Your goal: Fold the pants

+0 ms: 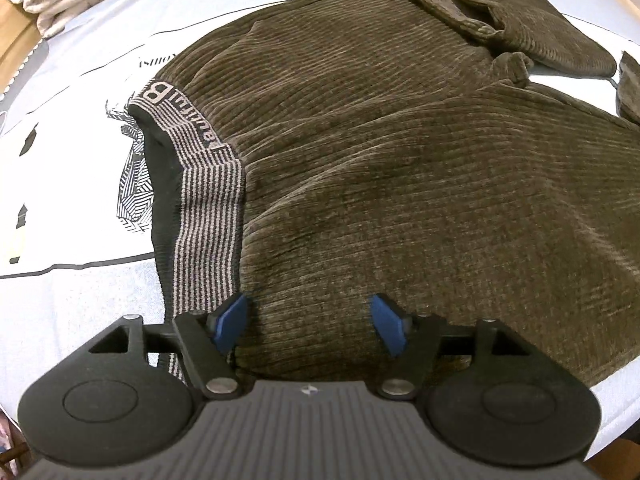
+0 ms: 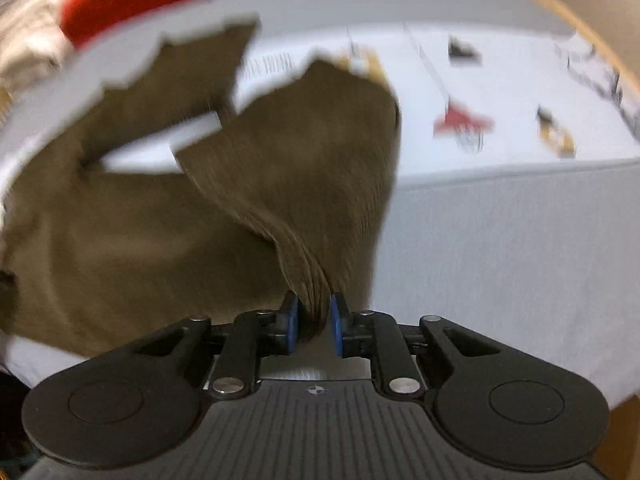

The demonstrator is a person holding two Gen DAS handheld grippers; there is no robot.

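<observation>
Our two grippers differ: left gripper (image 1: 308, 322) gapes wide over one ribbed brown corduroy pants (image 1: 360, 160). Right gripper (image 2: 314, 320) pinches bunched corduroy between blue pads (image 2: 293, 320).

Left claw (image 1: 310, 326) open over brown corduroy pants (image 1: 380, 152); striped waistband (image 1: 208, 200) left; printed sheet (image 1: 72, 128) beneath.
</observation>
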